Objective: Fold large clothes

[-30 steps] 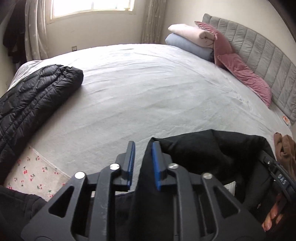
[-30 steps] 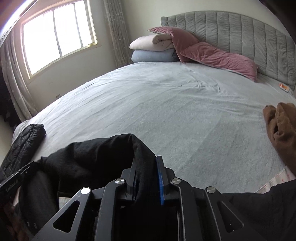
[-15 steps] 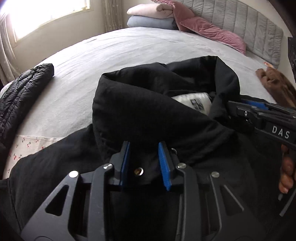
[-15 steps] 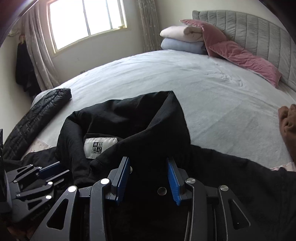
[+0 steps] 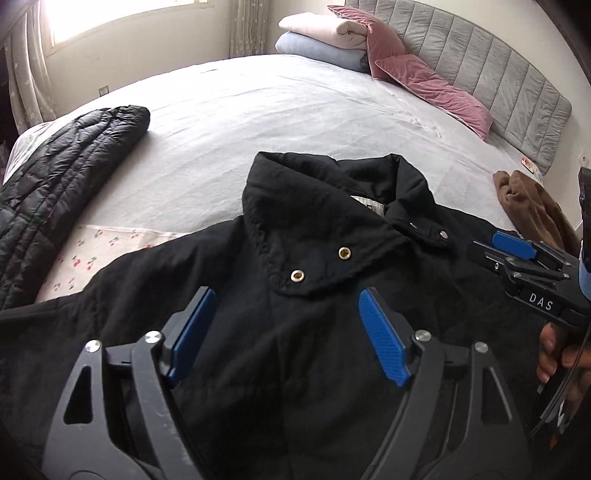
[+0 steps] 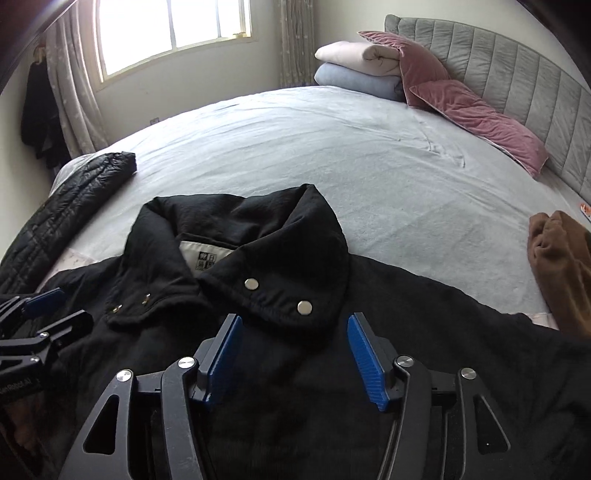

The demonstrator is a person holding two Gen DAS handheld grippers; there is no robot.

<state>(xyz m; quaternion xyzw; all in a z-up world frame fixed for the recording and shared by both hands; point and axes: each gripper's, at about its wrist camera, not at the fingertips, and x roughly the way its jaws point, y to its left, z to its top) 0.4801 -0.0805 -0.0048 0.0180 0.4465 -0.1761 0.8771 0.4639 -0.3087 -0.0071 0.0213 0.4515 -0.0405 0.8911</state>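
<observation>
Two jackets (image 5: 295, 350) (image 5: 55, 184), two pillows (image 5: 436, 88) (image 5: 384, 44), two blankets (image 5: 325, 29) (image 5: 317, 53)

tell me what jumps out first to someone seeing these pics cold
A black jacket lies spread on the near edge of the grey bed, collar up with its snaps and white label showing. Both the left gripper and right gripper hover open just below the collar. Behind, pink pillows lean on the headboard, and a quilted black coat lies at the left.
</observation>
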